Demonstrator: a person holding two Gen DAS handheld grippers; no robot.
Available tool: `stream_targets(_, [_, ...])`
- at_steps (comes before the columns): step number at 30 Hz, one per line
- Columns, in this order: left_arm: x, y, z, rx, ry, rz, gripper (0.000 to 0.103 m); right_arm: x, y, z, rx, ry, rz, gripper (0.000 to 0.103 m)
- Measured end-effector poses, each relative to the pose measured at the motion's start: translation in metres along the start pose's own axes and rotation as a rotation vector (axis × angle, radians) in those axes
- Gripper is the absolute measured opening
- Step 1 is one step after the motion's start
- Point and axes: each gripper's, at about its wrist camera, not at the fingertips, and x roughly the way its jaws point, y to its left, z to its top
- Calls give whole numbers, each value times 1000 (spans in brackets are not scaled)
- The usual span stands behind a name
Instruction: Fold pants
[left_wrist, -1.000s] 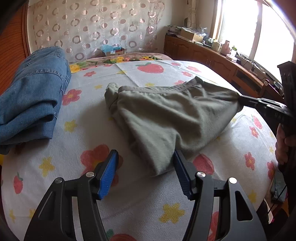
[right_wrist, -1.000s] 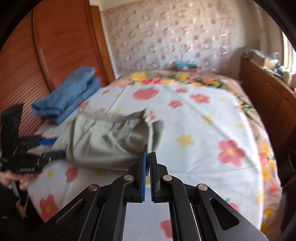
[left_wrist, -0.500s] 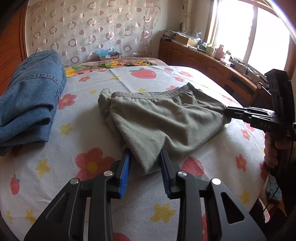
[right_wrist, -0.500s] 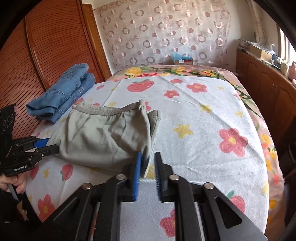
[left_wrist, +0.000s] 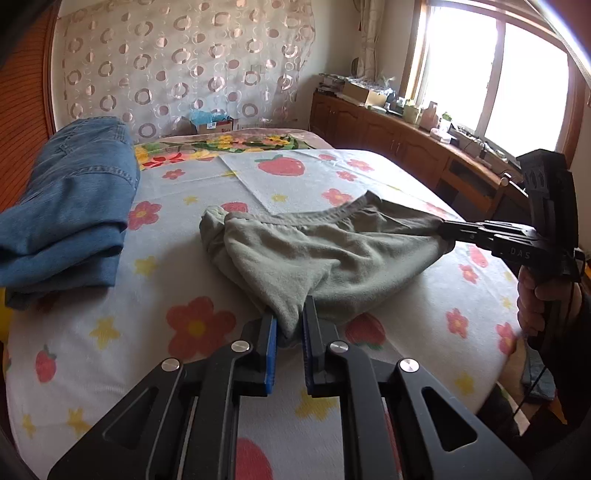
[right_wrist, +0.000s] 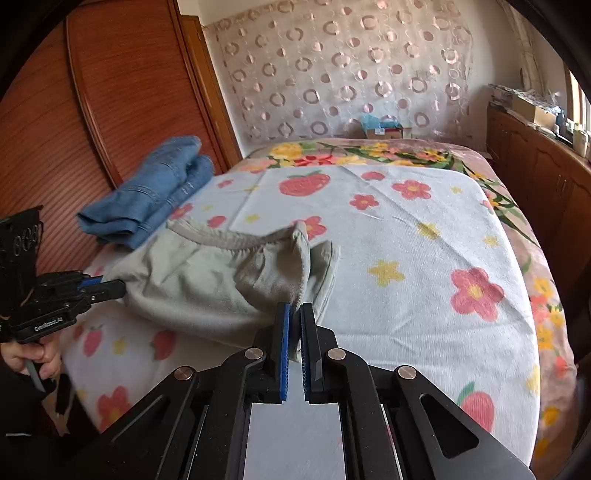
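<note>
Flower-print bed (left_wrist: 110, 354) carrying folded blue jeans (left_wrist: 70, 206) and olive pants (left_wrist: 332, 258) lying mid-bed. Left tongs (left_wrist: 288, 328) closing, pinching a pants corner; right tongs (right_wrist: 293, 317) pressing together on the opposite corner.

My left gripper (left_wrist: 288, 325) is closing, cloth between its pads; my right gripper (right_wrist: 294, 325) pinches tight (apparently on fabric too).

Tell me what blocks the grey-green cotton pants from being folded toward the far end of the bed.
Nothing visible does. Beyond the grey-green cotton pants lies only bare flowered bedspread; the folded blue jeans sit off to the side, apart from them.
</note>
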Motion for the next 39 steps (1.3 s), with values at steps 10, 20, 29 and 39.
stream_targets(10, [-12, -14, -23, 8, 33, 14, 13, -38, 6, -25, -26, 10, -30, 5])
stream_targets(20, [-13, -6, -20, -8, 28, 42, 48, -13, 18, -12, -43, 16, -20, 5])
stream_targets(29, [-4, 12, 0, -43, 19, 53, 72, 0, 18, -3, -43, 24, -32, 9])
stream_targets(39, [16, 18, 17, -66, 30, 47, 74, 18, 17, 9, -52, 39, -43, 40])
